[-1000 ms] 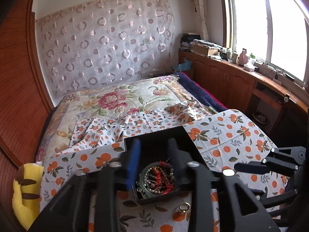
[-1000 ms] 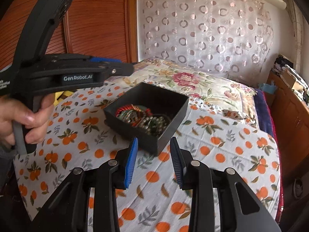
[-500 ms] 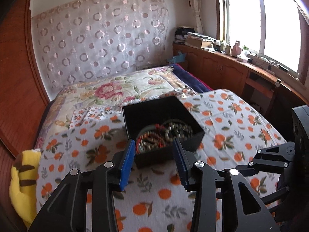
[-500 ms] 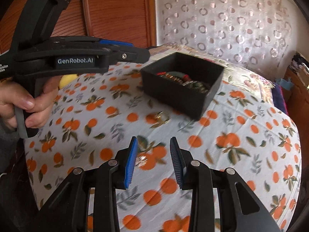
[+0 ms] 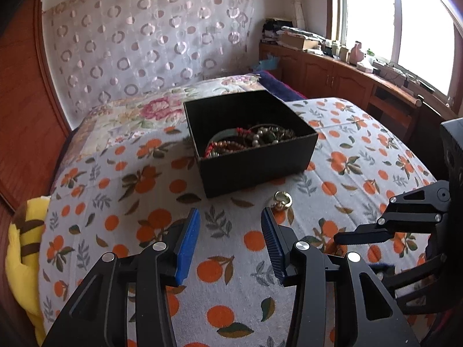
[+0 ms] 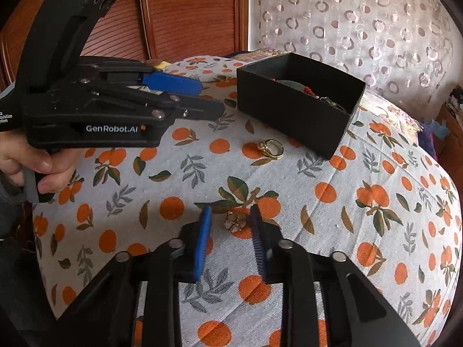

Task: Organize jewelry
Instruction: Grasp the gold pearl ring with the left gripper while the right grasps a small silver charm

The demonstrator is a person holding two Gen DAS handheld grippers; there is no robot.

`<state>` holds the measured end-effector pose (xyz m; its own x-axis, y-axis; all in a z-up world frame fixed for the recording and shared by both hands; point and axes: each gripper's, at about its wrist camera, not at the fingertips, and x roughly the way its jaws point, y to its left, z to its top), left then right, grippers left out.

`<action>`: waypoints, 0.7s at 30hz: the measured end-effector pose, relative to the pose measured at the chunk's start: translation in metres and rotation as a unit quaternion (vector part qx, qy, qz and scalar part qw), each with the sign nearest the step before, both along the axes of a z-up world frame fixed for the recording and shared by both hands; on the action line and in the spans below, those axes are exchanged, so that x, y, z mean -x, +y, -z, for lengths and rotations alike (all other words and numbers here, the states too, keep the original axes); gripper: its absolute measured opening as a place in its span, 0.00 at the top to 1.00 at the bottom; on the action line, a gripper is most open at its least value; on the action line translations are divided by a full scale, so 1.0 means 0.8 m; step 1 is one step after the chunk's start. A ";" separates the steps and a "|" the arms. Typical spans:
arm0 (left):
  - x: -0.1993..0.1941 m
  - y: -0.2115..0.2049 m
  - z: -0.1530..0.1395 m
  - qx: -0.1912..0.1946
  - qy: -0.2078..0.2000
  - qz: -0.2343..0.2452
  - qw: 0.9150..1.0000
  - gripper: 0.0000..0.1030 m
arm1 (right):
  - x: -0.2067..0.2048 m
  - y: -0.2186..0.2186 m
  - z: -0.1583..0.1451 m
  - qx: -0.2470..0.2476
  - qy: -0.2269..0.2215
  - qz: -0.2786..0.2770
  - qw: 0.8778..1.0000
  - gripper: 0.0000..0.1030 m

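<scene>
Brooch (image 6: 235,222), small flower cluster, flat on cloth well short of black box (image 6: 298,107). Judged light, hard, fiddly; pinch across its rim. Right gripper (image 6: 230,222) jaws narrowly parted around it; left gripper (image 5: 230,231) wide, empty. Gold ring (image 6: 271,148) just beside box.

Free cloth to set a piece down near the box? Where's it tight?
Bare orange-print cloth lies right of the black cardboard box, out to the bed edge. Another free patch sits between the left gripper and right gripper. It is crowded in front of the box: gold ring, then pale flower brooch between the right jaws.
</scene>
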<state>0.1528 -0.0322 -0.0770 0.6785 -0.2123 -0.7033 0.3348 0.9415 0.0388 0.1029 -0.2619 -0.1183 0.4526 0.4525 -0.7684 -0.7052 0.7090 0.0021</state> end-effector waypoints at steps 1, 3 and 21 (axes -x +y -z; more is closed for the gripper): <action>0.000 0.000 0.002 0.000 0.002 0.000 1.000 0.59 | 0.000 -0.001 0.000 0.001 -0.001 0.001 1.000 0.81; -0.002 -0.002 0.006 0.001 0.006 0.002 1.000 0.59 | 0.001 -0.003 -0.001 0.000 -0.001 0.000 1.000 0.84; -0.022 -0.047 0.024 -0.012 0.032 0.028 0.999 0.52 | -0.009 -0.060 -0.010 -0.022 -0.016 0.062 0.998 0.84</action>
<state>0.1703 -0.0699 -0.0962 0.6202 -0.2316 -0.7495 0.3894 0.9203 0.0378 0.1099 -0.3099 -0.1099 0.5322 0.4242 -0.7327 -0.6117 0.7910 0.0136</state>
